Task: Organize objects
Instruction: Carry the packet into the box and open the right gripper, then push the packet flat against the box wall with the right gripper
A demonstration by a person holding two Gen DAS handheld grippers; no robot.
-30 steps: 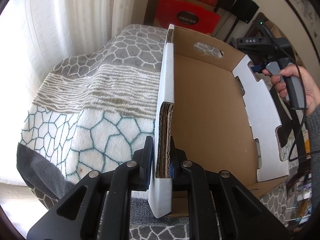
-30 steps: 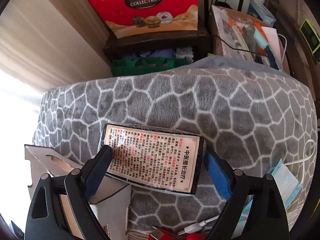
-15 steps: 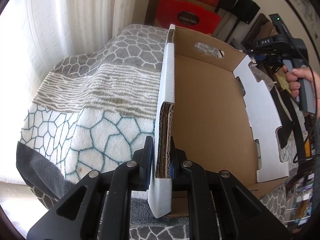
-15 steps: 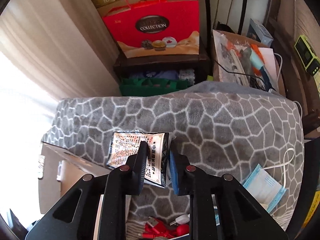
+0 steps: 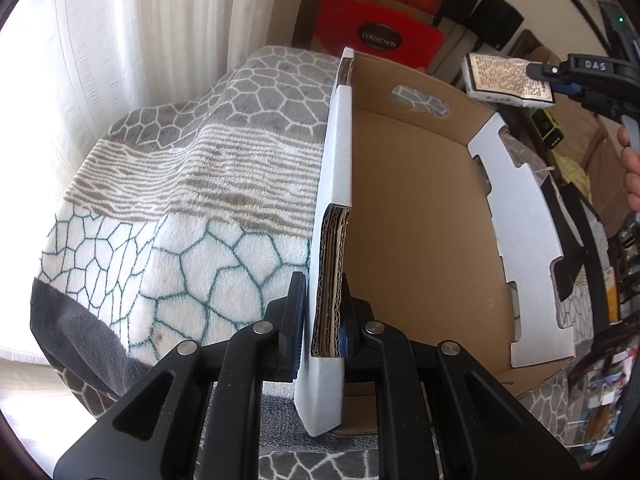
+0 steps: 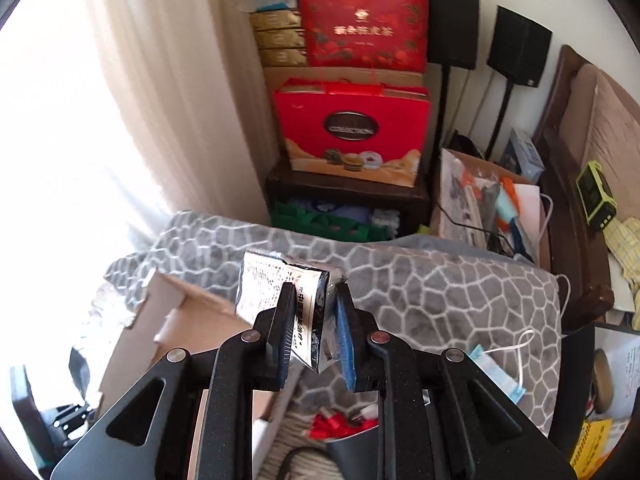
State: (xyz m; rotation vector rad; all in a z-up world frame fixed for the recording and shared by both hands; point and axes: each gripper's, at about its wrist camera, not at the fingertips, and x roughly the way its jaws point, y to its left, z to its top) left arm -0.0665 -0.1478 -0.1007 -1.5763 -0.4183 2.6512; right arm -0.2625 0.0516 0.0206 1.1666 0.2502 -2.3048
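The right gripper (image 6: 312, 332) is clamped on a packet (image 6: 280, 296) printed with Chinese text, and holds it in the air. Half a second ago the packet was only just gripped, low over the blanket; a second ago it lay flat on it between spread fingers. Now it has risen, and the left wrist view shows it (image 5: 508, 80) above the far right corner of the box (image 5: 420, 220).

The left gripper (image 5: 322, 316) has not shifted: its fingers stay closed on the box's corrugated left wall, one pad outside, one inside. The box shows a bare brown floor.

The box rests on a grey blanket (image 6: 440, 292) with a white cell pattern. On it near the right gripper lie a face mask (image 6: 496, 372) and some red items (image 6: 340, 424). Behind stand red gift boxes (image 6: 352, 128), a curtain (image 6: 160, 80) and two black speakers (image 6: 520, 48).
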